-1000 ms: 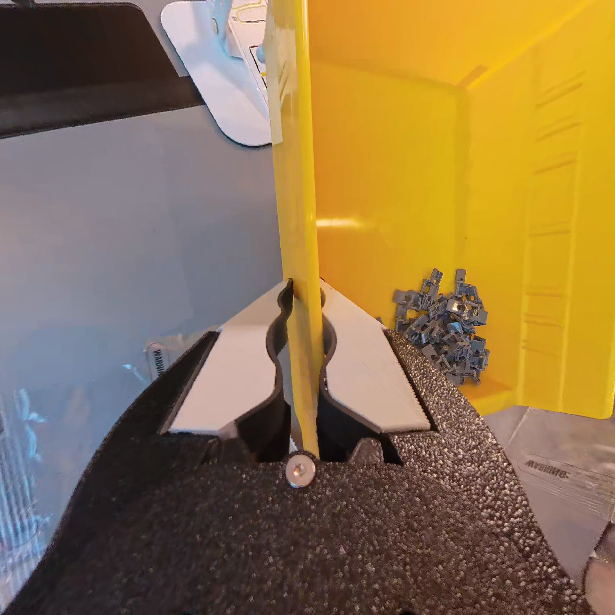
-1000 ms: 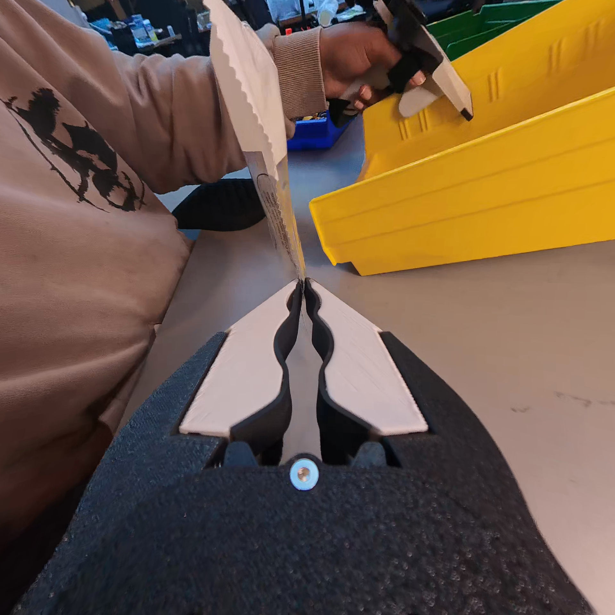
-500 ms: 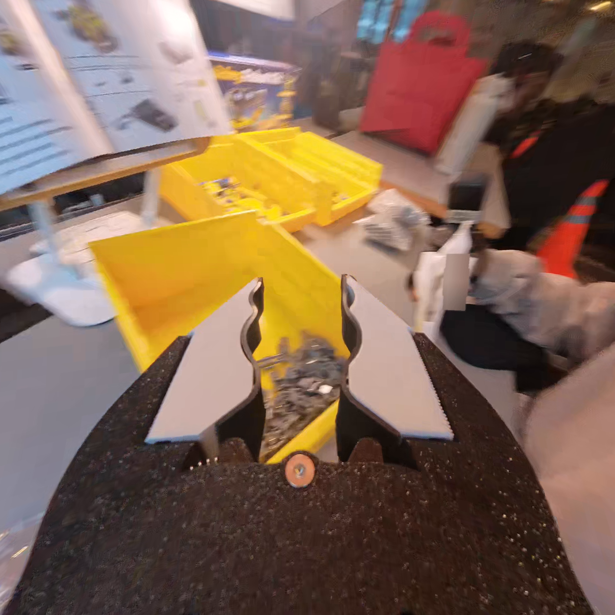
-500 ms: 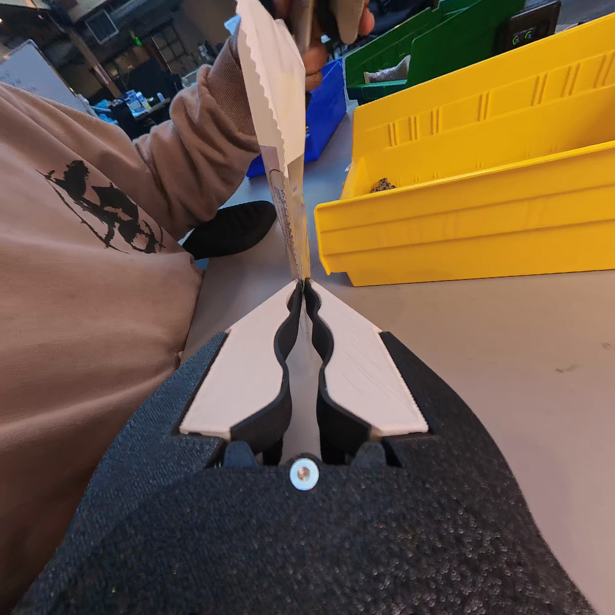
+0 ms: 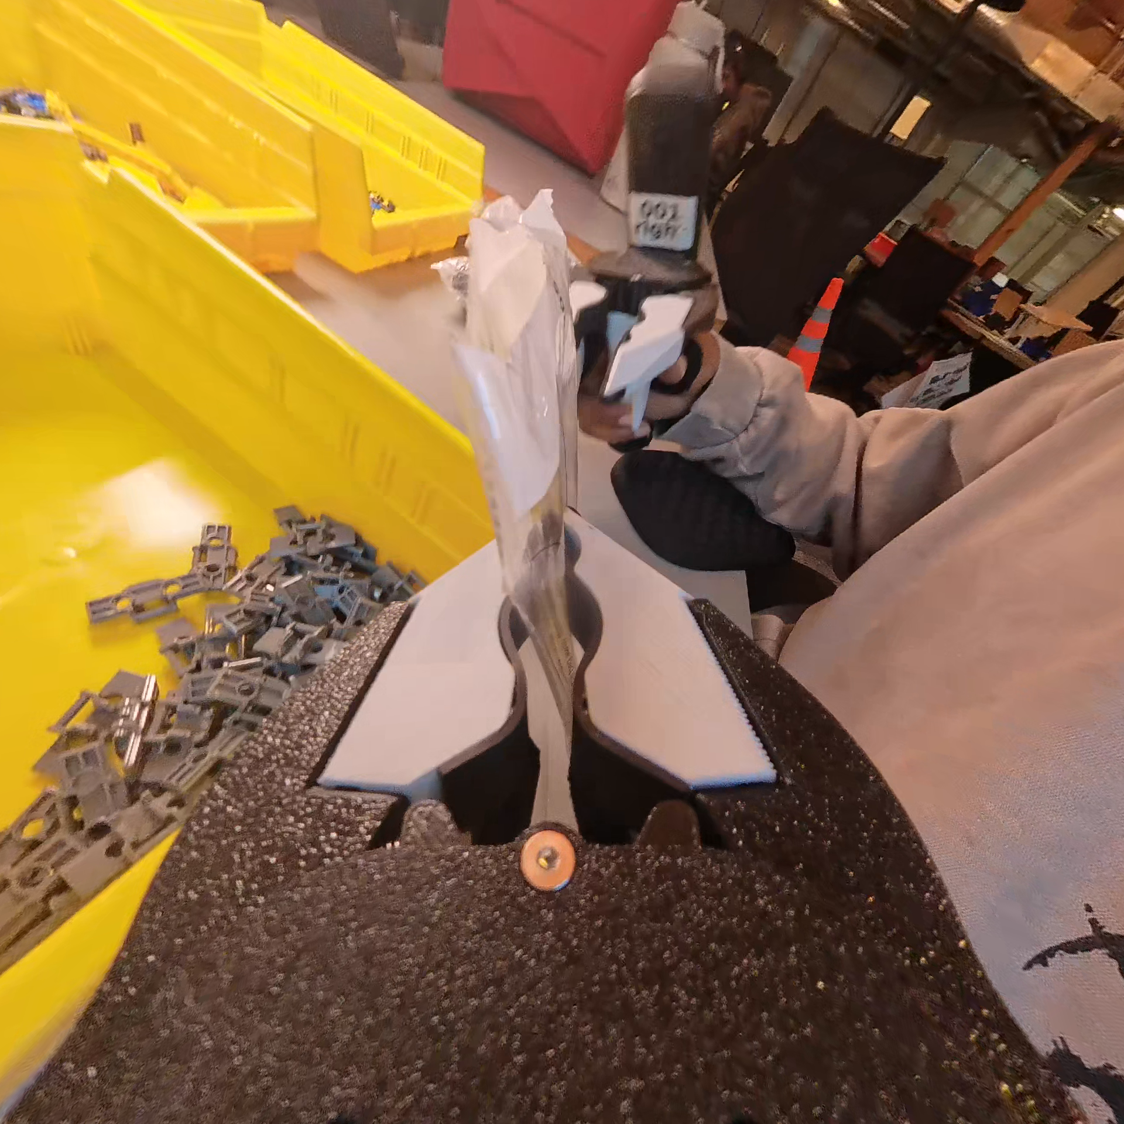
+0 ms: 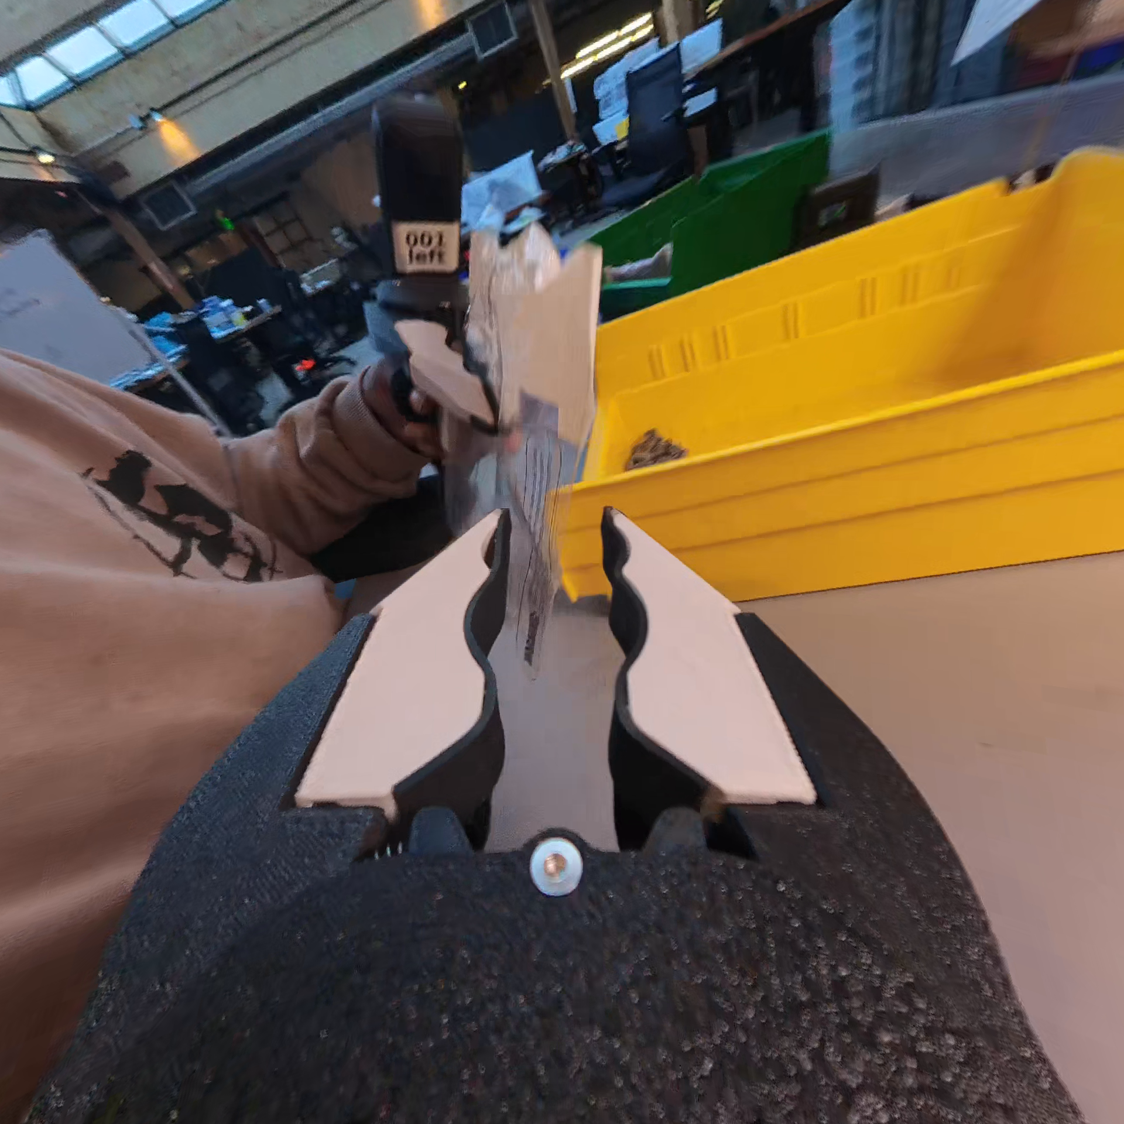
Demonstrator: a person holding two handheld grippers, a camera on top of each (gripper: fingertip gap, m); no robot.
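The left gripper (image 5: 565,535) has its fingers (image 5: 450,657) pressed together on the lower edge of a clear plastic bag (image 5: 523,389), which stands up from them, crumpled at the top and a little blurred. In the right wrist view the same gripper (image 6: 480,419) shows farther off, pinching the bag (image 6: 535,365) at its side, held by a hand (image 6: 395,401) in a tan sleeve.

The right gripper (image 6: 555,517) has its fingers (image 6: 419,669) spread apart; the bag's printed lower end hangs down between them, close to the left finger, though whether it touches either one I cannot tell. From the left wrist view the right gripper (image 5: 638,359) sits just behind the bag.

A long yellow bin (image 5: 255,389) lies just beside the left gripper on the grey desk (image 6: 912,699), with a heap of small grey plastic parts (image 5: 201,651) in its near corner. In the right wrist view that bin (image 6: 882,486) sits beyond the fingers, and a green bin (image 6: 718,225) stands behind it. More yellow bins (image 5: 340,140) lie farther off on the desk.
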